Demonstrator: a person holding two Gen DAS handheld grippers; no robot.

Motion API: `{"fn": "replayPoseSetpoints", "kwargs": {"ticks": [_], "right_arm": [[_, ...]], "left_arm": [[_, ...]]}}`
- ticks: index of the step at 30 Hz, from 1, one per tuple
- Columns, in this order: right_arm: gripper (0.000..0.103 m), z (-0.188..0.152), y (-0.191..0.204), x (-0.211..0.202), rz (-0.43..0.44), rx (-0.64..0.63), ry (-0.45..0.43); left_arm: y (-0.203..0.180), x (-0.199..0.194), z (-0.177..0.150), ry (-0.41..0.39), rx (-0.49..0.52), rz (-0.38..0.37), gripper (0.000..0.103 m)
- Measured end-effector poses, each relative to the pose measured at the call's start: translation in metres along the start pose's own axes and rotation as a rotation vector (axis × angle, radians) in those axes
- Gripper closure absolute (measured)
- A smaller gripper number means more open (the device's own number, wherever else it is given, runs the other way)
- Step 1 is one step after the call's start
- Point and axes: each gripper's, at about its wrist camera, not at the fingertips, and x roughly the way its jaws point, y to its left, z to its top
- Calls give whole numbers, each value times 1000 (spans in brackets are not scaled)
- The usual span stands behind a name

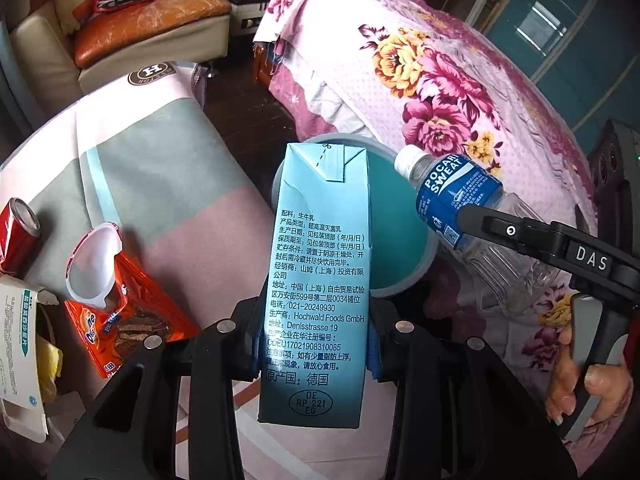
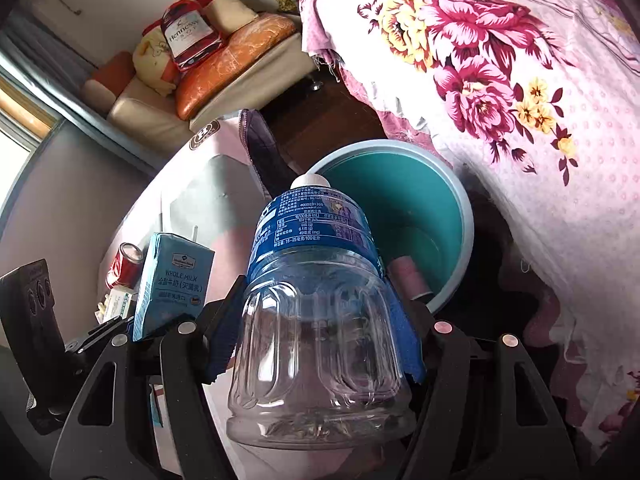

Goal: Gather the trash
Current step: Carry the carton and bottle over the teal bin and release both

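At the far left of the left wrist view, a red can (image 1: 18, 236) is seen lying on the striped cloth-covered surface (image 1: 160, 184), with a torn white box (image 1: 20, 344) just near of it and a torn orange snack wrapper (image 1: 120, 312) to its right. At the centre, a light blue milk carton (image 1: 320, 280) is gripped at its lower part by the left gripper (image 1: 314, 344), whose jaws are closed partway against the carton's two sides; the carton's top is held in front of the teal bin (image 1: 404, 240), which stands between the surface and the floral bedspread (image 1: 460, 92). To the right, a clear plastic bottle (image 1: 472, 216) with a blue label is clamped by the right gripper (image 2: 316, 344), with its white cap pointed toward the bin. In the right wrist view, the bottle is seen filling the moderately wide gap between the blue-padded fingers (image 2: 408, 344), and the bin's open mouth lies just beyond the cap. A person's hand (image 1: 588, 384) is seen on the handle at the right edge.
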Motion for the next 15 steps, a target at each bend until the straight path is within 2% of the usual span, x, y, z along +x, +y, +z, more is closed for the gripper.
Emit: {"fn": "replayPoseSetpoints", "kwargs": {"ticks": [5,15], "right_arm": [[40,6,-21,16,-25,31,31],[40,15,-27,33,-61,42,62]], "left_arm": [[-14,27,13,34,18,1,65],[-17,48,25,57,20,4,65]]}}
